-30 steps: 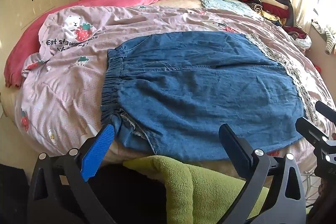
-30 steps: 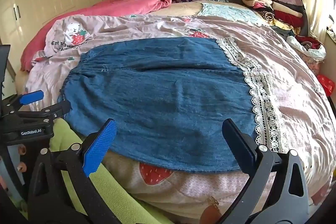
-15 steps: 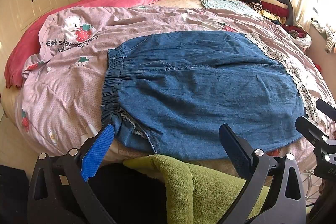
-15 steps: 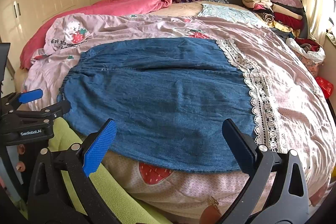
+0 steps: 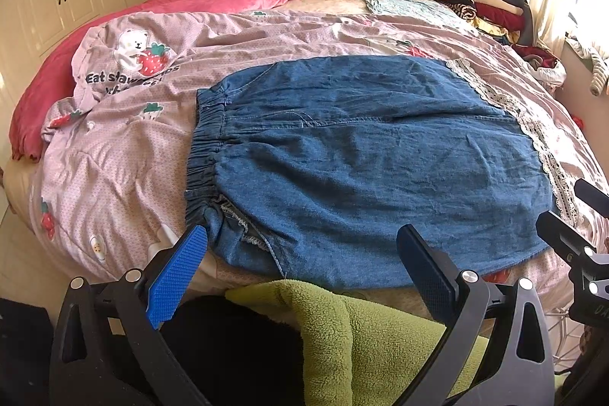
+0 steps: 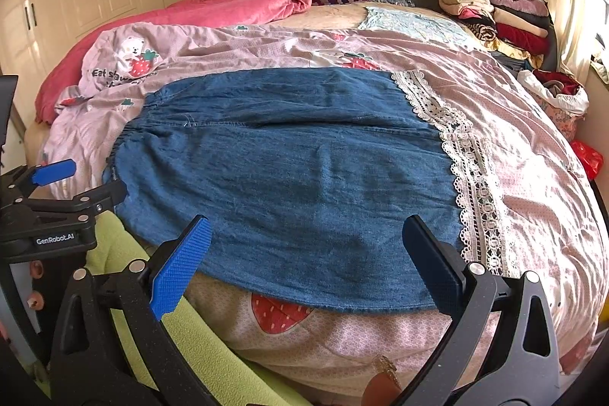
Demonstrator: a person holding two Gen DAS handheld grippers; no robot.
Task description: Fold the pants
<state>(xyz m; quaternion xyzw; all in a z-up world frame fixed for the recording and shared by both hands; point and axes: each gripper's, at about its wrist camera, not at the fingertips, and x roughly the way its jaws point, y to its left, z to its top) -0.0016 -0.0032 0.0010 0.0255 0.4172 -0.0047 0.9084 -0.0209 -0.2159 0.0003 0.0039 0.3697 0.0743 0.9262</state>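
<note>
Pants [image 5: 365, 162] flat, crosswise (waistband left).

Open quilt [image 5: 125, 155] beside pants [image 5: 373, 162] (left)

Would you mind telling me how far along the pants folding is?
Done: the denim pants lie spread flat on the pink duvet, apparently folded leg over leg. In hand: nothing; the left gripper and right gripper hover open. Left: the crosswise folds.

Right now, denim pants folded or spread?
Folded once lengthwise: denim pants lie flat, elastic waistband left, lace hem right.
</note>
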